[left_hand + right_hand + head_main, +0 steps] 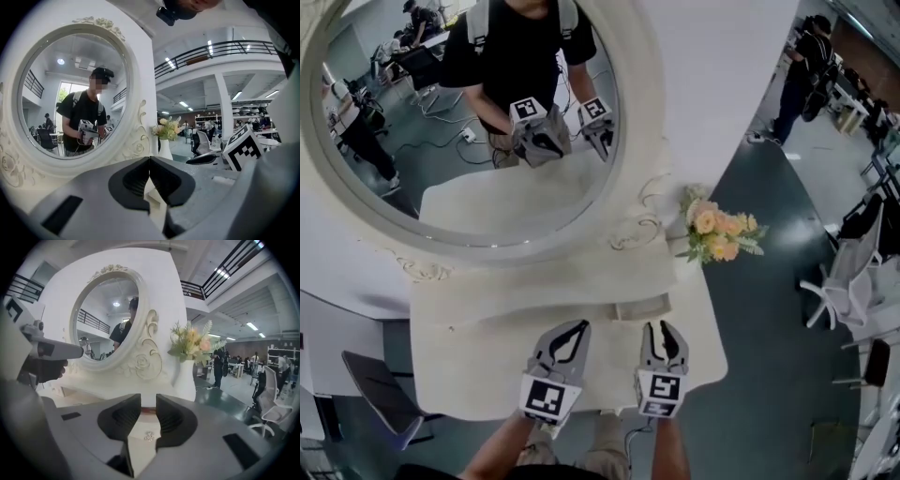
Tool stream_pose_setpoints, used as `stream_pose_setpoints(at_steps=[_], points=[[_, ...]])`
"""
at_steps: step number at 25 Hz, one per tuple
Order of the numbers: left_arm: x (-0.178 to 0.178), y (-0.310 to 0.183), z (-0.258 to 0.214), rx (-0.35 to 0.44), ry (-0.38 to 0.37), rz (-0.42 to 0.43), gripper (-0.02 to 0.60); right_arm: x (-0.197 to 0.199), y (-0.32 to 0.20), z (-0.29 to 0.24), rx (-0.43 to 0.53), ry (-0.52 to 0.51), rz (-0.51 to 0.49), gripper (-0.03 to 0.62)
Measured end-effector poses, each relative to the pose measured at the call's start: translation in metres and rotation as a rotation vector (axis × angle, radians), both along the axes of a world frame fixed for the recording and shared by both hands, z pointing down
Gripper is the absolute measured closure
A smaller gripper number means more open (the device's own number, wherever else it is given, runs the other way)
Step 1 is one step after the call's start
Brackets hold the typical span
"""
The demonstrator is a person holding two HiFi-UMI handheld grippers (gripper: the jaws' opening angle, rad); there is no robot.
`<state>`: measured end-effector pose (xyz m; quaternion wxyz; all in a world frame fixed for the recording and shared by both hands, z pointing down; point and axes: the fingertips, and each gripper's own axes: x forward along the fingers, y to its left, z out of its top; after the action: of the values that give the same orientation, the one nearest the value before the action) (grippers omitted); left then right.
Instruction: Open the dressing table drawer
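Observation:
The white dressing table (487, 366) carries a round mirror (469, 122) in a carved frame. A small drawer (642, 307) sits at the back of the tabletop, right of centre. My right gripper (664, 328) hovers just in front of it, open. In the right gripper view the jaws (148, 401) stand apart. The drawer's cream front (140, 448) and its small crystal knob (149, 436) show in the gap, untouched, with a thin reddish strip above them. My left gripper (577, 328) hangs over the tabletop beside the right one. Its tips (150, 159) meet, shut on nothing.
A vase of yellow and peach flowers (719, 230) stands at the table's right back corner, close to the drawer. White office chairs (839, 281) stand on the green floor to the right, a dark chair (380, 394) at lower left. A person (802, 75) stands far off.

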<state>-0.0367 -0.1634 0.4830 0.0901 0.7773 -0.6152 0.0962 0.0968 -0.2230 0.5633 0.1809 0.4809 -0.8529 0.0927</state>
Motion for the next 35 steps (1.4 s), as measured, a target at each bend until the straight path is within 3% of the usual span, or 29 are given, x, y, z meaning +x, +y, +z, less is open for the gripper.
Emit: stream_pose_setpoints(at_steps=[9,18,27,35], points=[[-0.017,0.018,-0.066,0.104,-0.02,0.038,0.577,-0.018,0.028,-0.091,0.128,-0.046,0.026,0.516],[-0.042,0.053,-0.103,0.159,-0.028,0.062,0.577,-0.039,0.071,-0.152,0.244,-0.086,0.049,0.543],[-0.061,0.089,-0.122,0.207,-0.029,0.1,0.578,-0.054,0.117,-0.174,0.286,-0.083,0.089,0.594],[-0.066,0.104,-0.124,0.231,-0.015,0.12,0.577,-0.064,0.142,-0.181,0.304,-0.081,0.078,0.597]])
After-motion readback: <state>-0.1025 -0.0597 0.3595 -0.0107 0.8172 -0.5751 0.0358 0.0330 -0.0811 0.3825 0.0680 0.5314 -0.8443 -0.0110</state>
